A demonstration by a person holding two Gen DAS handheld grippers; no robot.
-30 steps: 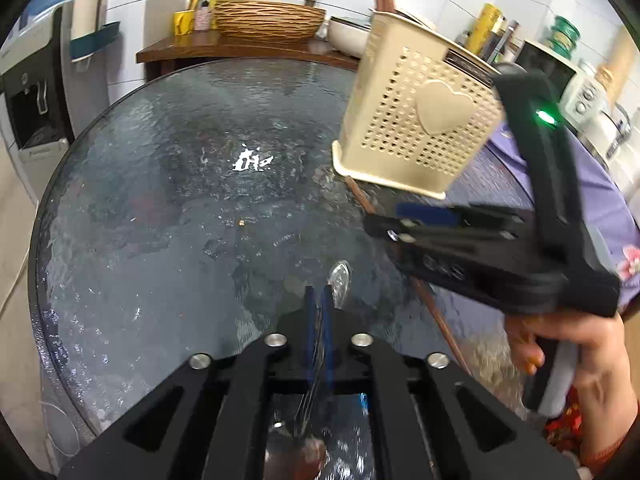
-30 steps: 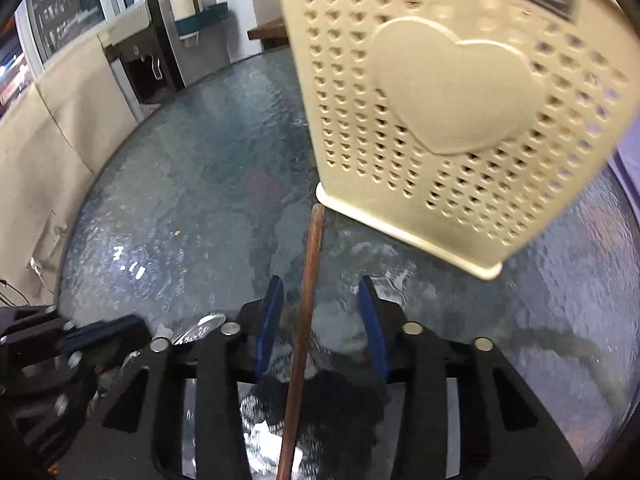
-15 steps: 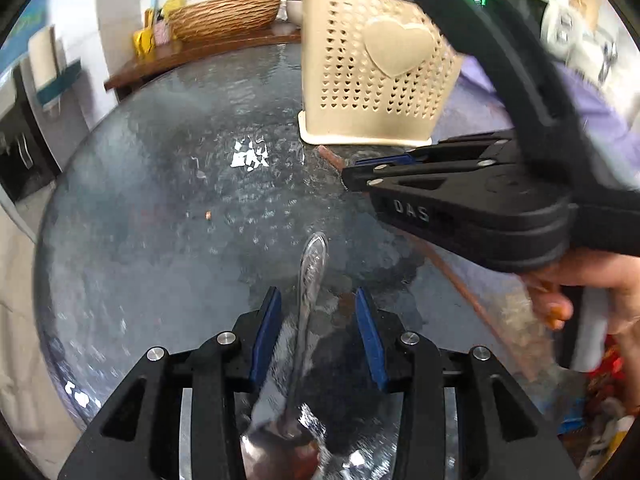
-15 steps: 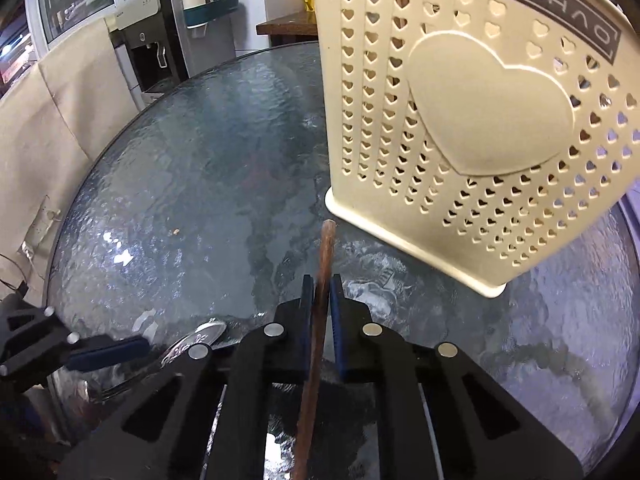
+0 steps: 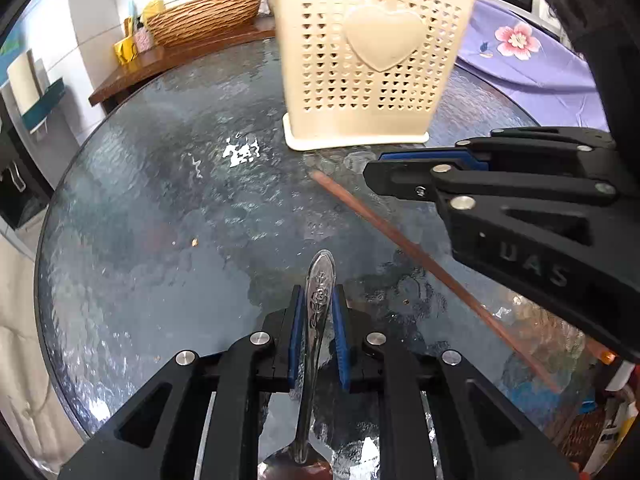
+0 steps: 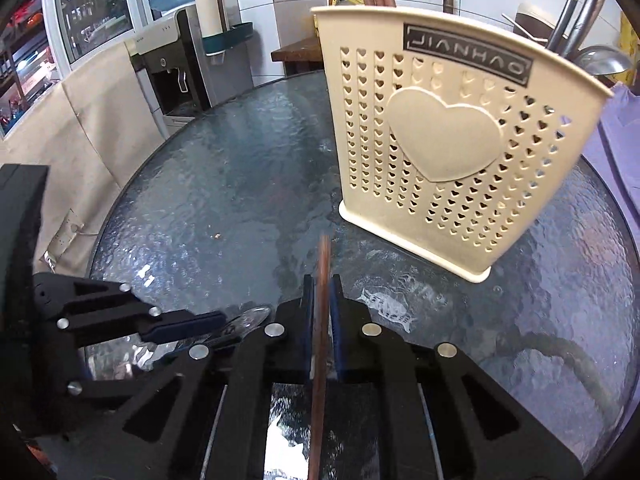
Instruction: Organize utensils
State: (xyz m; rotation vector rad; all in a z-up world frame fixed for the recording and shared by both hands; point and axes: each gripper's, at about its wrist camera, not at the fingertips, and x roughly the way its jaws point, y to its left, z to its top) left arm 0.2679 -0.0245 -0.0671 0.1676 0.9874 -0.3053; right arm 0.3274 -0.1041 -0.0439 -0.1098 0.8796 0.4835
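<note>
Right now both grippers carry a utensil, low over the glass counter [image 5: 132, 216]. Left gripper [image 5: 317, 336]: fingers closing on the handle of a metal spoon [image 5: 318, 292], which lies between the blue pads; handle end points forward toward the holder, bowl back under the camera. Whether the pads already press on it is hard to tell; a thin gap shows on either side. Right gripper [image 6: 320, 320]: fingers pressed together, pinching a brown chopstick [image 6: 322, 264] near its middle. Its long axis runs straight along the fingers, tip aimed at the base of the cream utensil holder [image 6: 448, 148].

Holder stands upright on the counter, ahead of both grippers, with several brown sticks and metal handles already showing above its rim. In the left view the chopstick's far tip sits just short of the holder's foot. Right hand looks the nearer. Judgement: the chopstick must be tipped from near-level to upright to clear the rim.
</note>
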